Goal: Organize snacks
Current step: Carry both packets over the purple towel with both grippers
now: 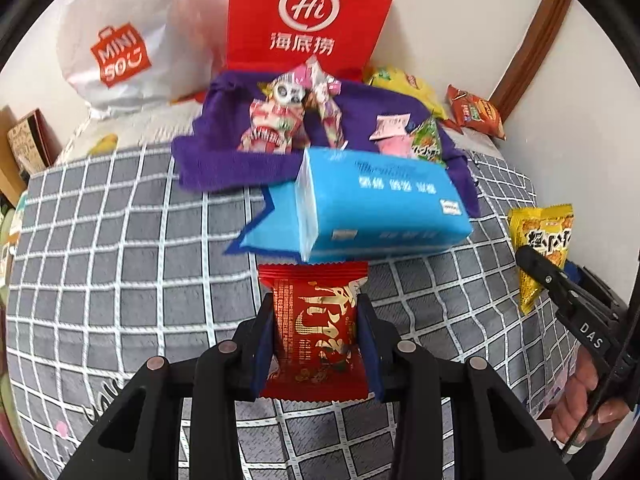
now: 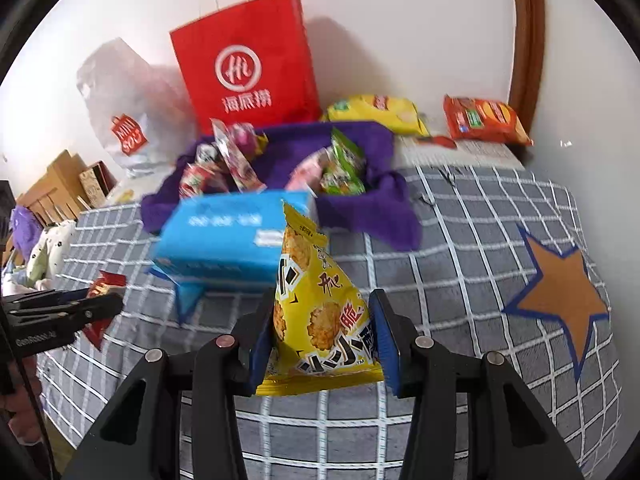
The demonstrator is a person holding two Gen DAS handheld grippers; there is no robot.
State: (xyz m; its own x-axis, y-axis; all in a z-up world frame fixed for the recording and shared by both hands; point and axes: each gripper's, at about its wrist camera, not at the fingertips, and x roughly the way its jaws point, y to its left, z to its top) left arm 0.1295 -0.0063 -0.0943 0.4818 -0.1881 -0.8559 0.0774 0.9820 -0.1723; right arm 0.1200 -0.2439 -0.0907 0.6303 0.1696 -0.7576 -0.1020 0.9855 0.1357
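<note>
Both light, crinkly and slippery: left gripper point(image 1: 316, 336) pinches the red foil snack sachet point(image 1: 314, 330) mid-body, right gripper point(image 2: 322, 338) the puffy yellow crisp packet point(image 2: 320, 316), blue tissue pack point(image 1: 380, 204) at twelve o'clock

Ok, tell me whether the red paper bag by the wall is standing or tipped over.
Standing. The red paper bag sits upright against the wall behind the purple cloth, its handles pointing up.

glossy foil red snack packet point(image 1: 316, 320), soft purple cloth point(image 1: 224, 160)
</note>
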